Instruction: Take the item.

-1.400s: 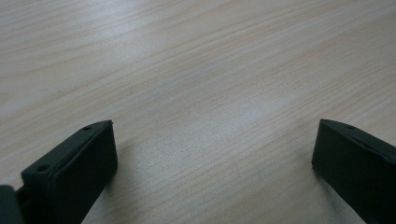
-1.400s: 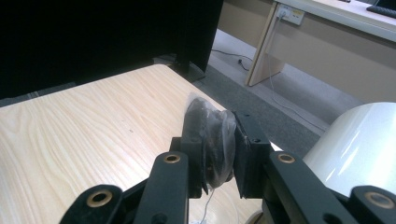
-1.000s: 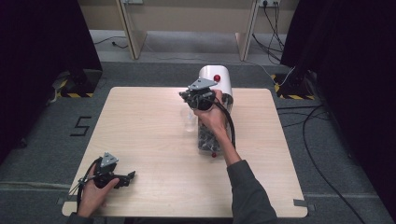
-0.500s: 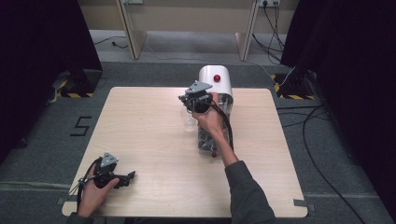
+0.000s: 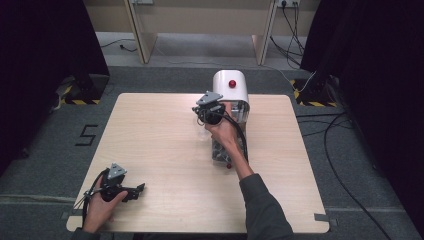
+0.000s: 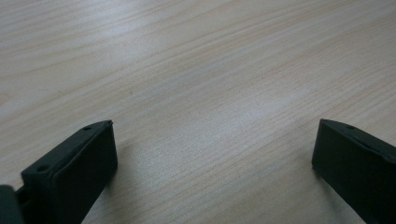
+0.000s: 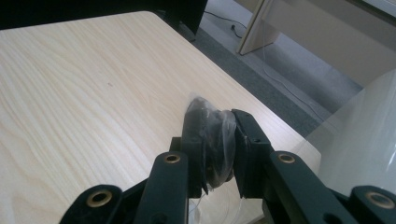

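My right hand-held gripper (image 7: 217, 154) pinches a small dark plastic-wrapped packet (image 7: 210, 140) above the worktop (image 5: 150, 135), at twelve o'clock beside the white machine (image 5: 231, 87). My left hand-held gripper (image 6: 212, 158) rests spread at seven o'clock.

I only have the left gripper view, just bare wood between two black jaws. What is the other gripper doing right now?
Observer: The right gripper is shut on a clear plastic bag with something dark inside.
Operator: Where is it?
Observer: In the high view it is at the far side of the table, right beside a white machine with a red button.
Operator: And where's this one sitting?
Observer: The left gripper is low at the near left corner, far from the machine.
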The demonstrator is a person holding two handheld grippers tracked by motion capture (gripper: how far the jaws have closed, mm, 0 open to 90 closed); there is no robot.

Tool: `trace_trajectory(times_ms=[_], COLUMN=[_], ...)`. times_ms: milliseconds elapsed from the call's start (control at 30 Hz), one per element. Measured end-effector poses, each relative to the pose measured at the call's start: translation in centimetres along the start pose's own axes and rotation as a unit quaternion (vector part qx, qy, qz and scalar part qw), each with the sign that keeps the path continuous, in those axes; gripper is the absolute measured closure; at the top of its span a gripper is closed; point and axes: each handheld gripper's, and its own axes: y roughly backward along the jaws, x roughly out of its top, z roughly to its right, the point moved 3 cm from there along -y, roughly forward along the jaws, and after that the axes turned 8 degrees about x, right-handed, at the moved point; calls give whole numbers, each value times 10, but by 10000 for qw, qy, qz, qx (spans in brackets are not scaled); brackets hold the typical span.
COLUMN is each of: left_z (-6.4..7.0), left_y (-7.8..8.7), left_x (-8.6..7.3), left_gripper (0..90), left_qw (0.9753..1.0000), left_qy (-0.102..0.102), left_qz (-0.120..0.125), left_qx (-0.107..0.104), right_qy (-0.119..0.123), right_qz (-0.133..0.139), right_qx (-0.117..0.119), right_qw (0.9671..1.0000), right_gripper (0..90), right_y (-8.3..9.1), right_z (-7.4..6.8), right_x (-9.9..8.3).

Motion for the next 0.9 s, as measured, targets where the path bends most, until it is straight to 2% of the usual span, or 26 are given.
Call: trace_trajectory(times_ms=[67, 133, 200, 233, 300, 400, 433, 467, 500, 600, 633, 800, 900], left_z=[0, 0, 0, 0, 0, 0, 0, 0, 0, 0, 0, 0, 0], left_y=[0, 0, 0, 0, 0, 0, 0, 0, 0, 0, 0, 0, 0], left_x=[0, 0, 0, 0, 0, 0, 0, 0, 0, 0, 0, 0, 0], left_gripper=[0, 0, 0, 0, 0, 0, 0, 0, 0, 0, 0, 0, 0], left_qw=[10000, 10000, 10000, 10000, 10000, 10000, 10000, 10000, 10000, 10000, 10000, 10000, 10000], left_qy=[2, 1, 0, 1, 1, 2, 1, 1, 1, 1, 1, 1, 0], left_qz=[2, 1, 1, 1, 1, 1, 0, 1, 1, 1, 2, 2, 1], left_qx=[0, 0, 0, 0, 0, 1, 1, 0, 0, 0, 0, 0, 1], right_qy=[67, -20, 16, -65, 54, 6, 120, 38, 124, 49, 119, 71, 180], right_qz=[-33, -88, -120, -125, -155, -188, -193, -219, -232, -281, -277, -344, -377], right_qx=[3, 3, 7, 9, -10, -14, -8, -25, -27, -30, -22, -46, -70], right_qw=[10000, 10000, 9999, 9999, 9999, 9998, 9997, 9998, 9996, 9996, 9995, 9994, 9991], right_gripper=[767, 767, 768, 767, 767, 767, 767, 767, 767, 767, 767, 767, 766], right_y=[-2, -5, -7, -8, -8, -9, -10, -10, -11, -13, -14, -17, -18], right_z=[1, 0, 1, 0, 1, -1, 0, -2, -1, -2, -1, -3, -2], right_x=[-3, -8, -11, -13, -13, -13, -13, -14, -14, -17, -17, -21, -21])
